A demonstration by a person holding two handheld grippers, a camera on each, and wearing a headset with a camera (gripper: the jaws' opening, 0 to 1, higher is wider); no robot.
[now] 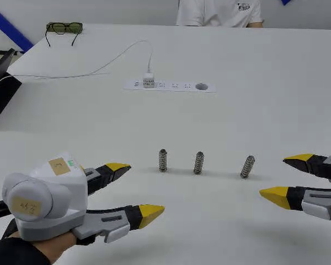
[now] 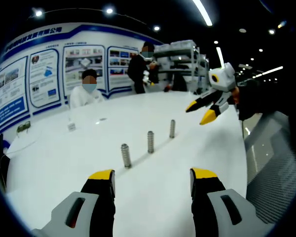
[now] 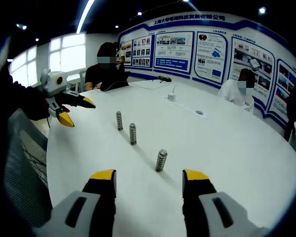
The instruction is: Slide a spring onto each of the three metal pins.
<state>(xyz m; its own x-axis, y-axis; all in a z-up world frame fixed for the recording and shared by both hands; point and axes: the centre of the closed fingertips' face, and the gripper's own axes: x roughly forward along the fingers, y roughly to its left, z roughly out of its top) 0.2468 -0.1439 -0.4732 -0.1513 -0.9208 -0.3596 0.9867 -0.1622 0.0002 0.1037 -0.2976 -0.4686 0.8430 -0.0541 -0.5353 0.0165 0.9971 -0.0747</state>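
Three metal pins stand in a row on the white table, each with a spring around it: the left one [image 1: 163,160], the middle one [image 1: 198,163] and the right one [image 1: 247,167], which leans slightly. The same row appears in the left gripper view [image 2: 125,155] [image 2: 150,141] [image 2: 172,128] and in the right gripper view [image 3: 161,160] [image 3: 132,134] [image 3: 119,120]. My left gripper [image 1: 137,187] is at the lower left, open and empty, a short way from the left pin. My right gripper [image 1: 284,175] is at the right edge, open and empty, beside the right pin.
A white power strip [image 1: 171,86] with a plugged-in charger and cable lies farther back on the table. Green-framed glasses [image 1: 63,27] rest at the far left corner. A person in a white shirt [image 1: 220,12] sits at the far side.
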